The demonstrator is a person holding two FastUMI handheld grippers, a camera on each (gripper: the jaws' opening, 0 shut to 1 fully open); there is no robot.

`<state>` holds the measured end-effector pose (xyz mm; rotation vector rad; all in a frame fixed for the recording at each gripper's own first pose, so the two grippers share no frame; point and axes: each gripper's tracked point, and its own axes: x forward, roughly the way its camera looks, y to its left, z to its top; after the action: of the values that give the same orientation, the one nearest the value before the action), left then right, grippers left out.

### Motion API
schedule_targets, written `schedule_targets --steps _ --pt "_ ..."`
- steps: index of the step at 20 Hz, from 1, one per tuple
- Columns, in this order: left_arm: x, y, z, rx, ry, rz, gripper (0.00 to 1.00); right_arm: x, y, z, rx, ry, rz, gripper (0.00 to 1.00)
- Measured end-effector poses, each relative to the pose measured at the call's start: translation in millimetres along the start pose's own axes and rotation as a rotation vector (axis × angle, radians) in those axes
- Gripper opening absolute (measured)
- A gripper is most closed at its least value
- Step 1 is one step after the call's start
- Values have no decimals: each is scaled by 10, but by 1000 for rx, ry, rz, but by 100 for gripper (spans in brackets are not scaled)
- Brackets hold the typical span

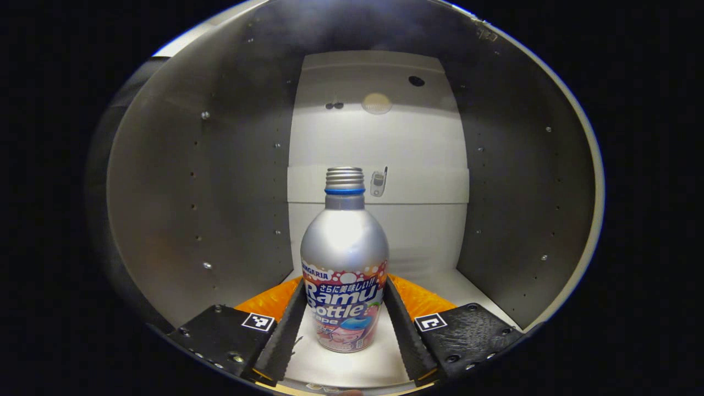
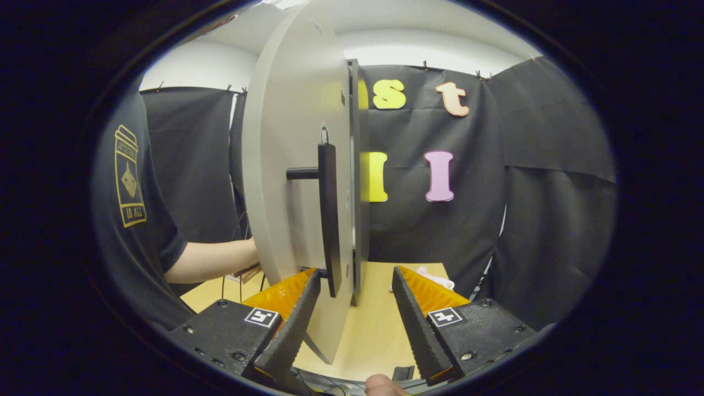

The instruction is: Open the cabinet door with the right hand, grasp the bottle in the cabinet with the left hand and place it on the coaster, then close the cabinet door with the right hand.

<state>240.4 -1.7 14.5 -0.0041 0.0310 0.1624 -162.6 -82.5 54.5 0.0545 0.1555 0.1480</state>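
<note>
Inside the cabinet [image 1: 165,220], the bottle [image 1: 344,258] stands upright between the left gripper's [image 1: 344,330] fingers, which flank it closely, while the right gripper's [image 2: 352,313] fingers gape wide around the door's [image 2: 291,181] handle [image 2: 328,220].

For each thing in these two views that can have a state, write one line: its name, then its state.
Cabinet door: swung open, seen nearly edge-on.
Bottle: upright on the cabinet floor, cap on, not yet lifted.
Left gripper: inside the cabinet, fingers on either side of the bottle's lower half; contact unclear.
Right gripper: open, holding nothing, door handle just beyond its fingers.
</note>
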Motion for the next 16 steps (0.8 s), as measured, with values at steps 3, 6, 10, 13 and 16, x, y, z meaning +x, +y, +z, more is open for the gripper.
schedule_targets --steps 3,6,10,13,16 --pt "-371 96 22 20 -22 6 77 49 -6 -13 75 -29 96 85" --pt "-874 273 124 46 -55 30 77 79 -68 -76 225 -46 166 98" --pt "-1431 687 150 30 -71 80 77 97 -24 -86 335 -19 238 100" --pt "-1779 986 60 40 -89 95 77 37 -69 -69 306 -71 134 100" --pt "-2122 1233 -293 20 -48 95 77 -20 -94 -169 300 -90 4 95"
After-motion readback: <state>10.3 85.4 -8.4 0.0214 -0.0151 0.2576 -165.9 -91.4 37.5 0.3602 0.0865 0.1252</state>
